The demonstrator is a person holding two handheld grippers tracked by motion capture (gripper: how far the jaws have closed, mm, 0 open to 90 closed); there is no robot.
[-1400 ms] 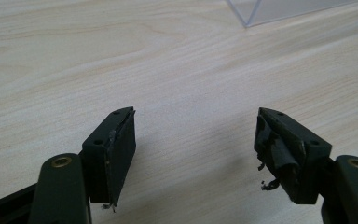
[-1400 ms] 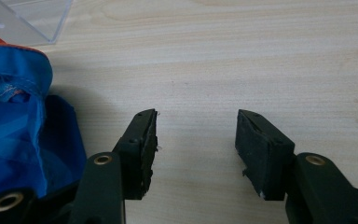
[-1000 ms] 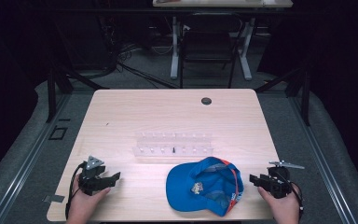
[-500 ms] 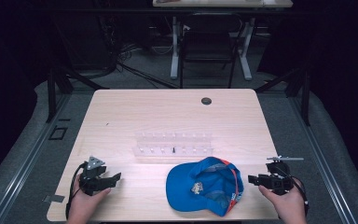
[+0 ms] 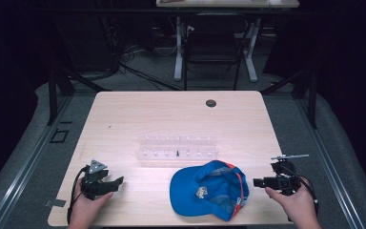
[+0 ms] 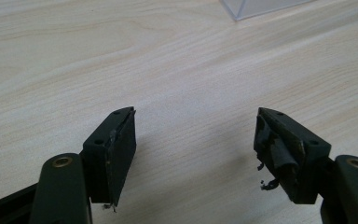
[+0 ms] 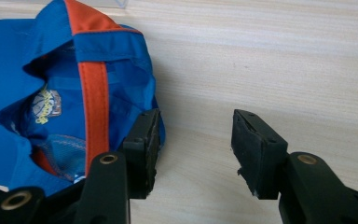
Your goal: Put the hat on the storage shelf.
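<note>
At the near left of the table [image 5: 124,114], the left hand-held gripper [image 5: 108,183] rests released over bare wood, well apart from the clear rack [image 5: 177,148]. Mid-front lies the blue cap [image 5: 208,188], upturned. Just beside it, the right hand-held gripper [image 5: 259,182] is released too; probably it should straddle the cap's rim squarely before closing.

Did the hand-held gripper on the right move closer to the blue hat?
Yes. In the high view, the right hand-held gripper has slid left along the table toward the blue cap, narrowing the gap. Its jaws are open and hold nothing.
</note>
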